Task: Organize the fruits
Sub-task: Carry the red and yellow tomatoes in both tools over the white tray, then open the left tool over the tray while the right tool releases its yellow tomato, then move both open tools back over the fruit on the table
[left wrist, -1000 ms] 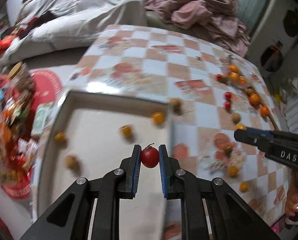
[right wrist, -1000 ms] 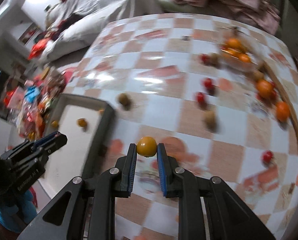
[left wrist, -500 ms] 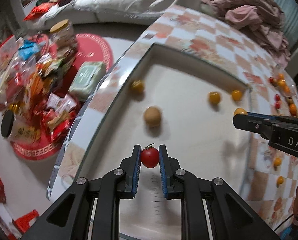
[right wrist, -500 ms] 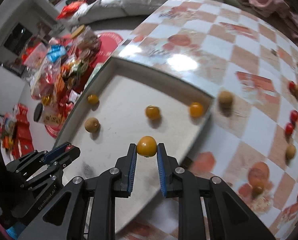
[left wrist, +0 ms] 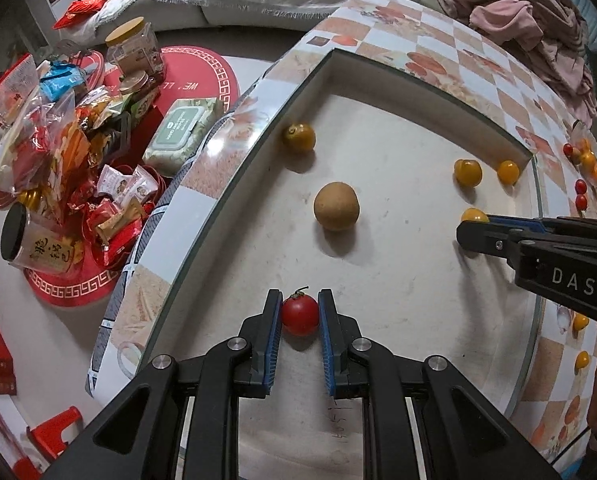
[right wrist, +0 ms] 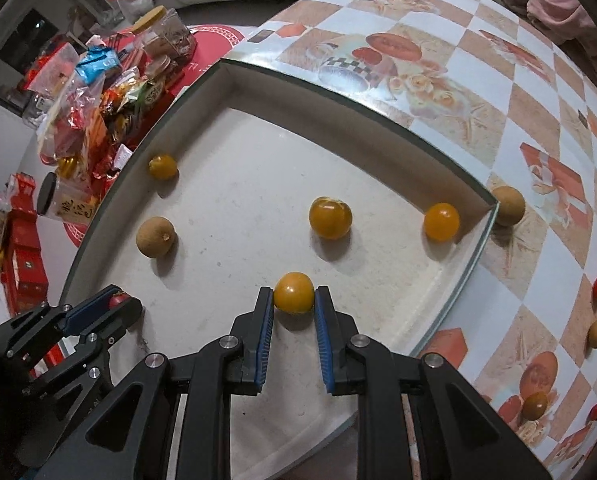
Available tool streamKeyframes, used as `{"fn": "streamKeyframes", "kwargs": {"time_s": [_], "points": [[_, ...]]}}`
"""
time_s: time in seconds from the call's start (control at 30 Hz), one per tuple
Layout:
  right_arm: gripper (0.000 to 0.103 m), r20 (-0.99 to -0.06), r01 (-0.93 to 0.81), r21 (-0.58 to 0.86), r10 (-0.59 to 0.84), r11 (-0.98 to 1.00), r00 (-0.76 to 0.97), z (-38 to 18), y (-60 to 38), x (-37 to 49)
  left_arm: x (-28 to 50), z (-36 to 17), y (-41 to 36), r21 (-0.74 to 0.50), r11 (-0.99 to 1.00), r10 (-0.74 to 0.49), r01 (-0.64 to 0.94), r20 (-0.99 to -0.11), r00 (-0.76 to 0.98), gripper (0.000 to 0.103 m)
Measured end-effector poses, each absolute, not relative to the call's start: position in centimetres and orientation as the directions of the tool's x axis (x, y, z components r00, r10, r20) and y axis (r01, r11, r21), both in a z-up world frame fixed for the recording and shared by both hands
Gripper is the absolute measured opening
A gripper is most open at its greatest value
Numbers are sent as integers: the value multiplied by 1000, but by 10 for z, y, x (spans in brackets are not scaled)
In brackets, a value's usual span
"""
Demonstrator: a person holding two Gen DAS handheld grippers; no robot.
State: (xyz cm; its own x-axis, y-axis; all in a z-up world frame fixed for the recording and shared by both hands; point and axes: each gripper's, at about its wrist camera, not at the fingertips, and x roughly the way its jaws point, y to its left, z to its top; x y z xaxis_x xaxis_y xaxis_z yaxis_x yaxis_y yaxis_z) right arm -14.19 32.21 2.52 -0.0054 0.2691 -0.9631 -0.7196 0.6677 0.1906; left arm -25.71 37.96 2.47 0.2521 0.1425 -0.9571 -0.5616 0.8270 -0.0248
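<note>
Four loose fruits in tray point(right wrist: 450, 176), left tool point(left wrist: 299, 314) clamping red tomato point(left wrist: 299, 315), right tool point(right wrist: 294, 300) clamping yellow tomato point(right wrist: 294, 292).

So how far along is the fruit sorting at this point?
Partly done. Four fruits already lie in the tray: three yellow and one brown fruit. In hand: the left gripper holds a red tomato and the right gripper a yellow fruit, both low over the tray, jaws not yet opened. Left: several red, brown and orange fruits scattered on the checkered tabletop.
</note>
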Motion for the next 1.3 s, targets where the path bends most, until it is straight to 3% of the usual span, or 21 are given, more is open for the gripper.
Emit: {"fn": "streamKeyframes", "kwargs": {"time_s": [0.27, 0.3, 0.33, 0.4, 0.5, 0.6, 0.7, 1.03, 1.3], "points": [[23, -965, -734, 173, 263, 657, 8, 22, 330, -146, -254, 22, 378, 0, 834, 155, -552, -960, 235, 22], [23, -965, -735, 173, 263, 655, 8, 23, 330, -146, -254, 22, 378, 17, 835, 168, -550, -959, 227, 31], [25, -964, -735, 178, 266, 654, 4, 23, 329, -146, -254, 23, 379, 43, 835, 191, -549, -958, 215, 54], [33, -960, -732, 197, 280, 652, -10, 24, 328, -146, -257, 25, 381, 27, 834, 184, -550, -955, 232, 80], [57, -958, -729, 194, 286, 657, 3, 27, 327, -145, -260, 28, 382, 26, 838, 184, -546, -954, 238, 80], [62, -951, -715, 220, 310, 664, -4, 33, 323, -143, -261, 28, 382, 29, 838, 183, -545, -956, 231, 80], [80, -939, -703, 237, 344, 671, 12, 44, 317, -142, -260, 32, 379, 29, 845, 181, -535, -955, 234, 80], [83, -909, -587, 260, 399, 767, 118, 82, 265, -123, -230, 61, 347, 21, 905, 164, -424, -938, 304, 80], [83, -923, -393, 219, 320, 893, 214, 87, 166, -100, -186, 84, 294, -10, 962, 97, -274, -922, 374, 80]]}}
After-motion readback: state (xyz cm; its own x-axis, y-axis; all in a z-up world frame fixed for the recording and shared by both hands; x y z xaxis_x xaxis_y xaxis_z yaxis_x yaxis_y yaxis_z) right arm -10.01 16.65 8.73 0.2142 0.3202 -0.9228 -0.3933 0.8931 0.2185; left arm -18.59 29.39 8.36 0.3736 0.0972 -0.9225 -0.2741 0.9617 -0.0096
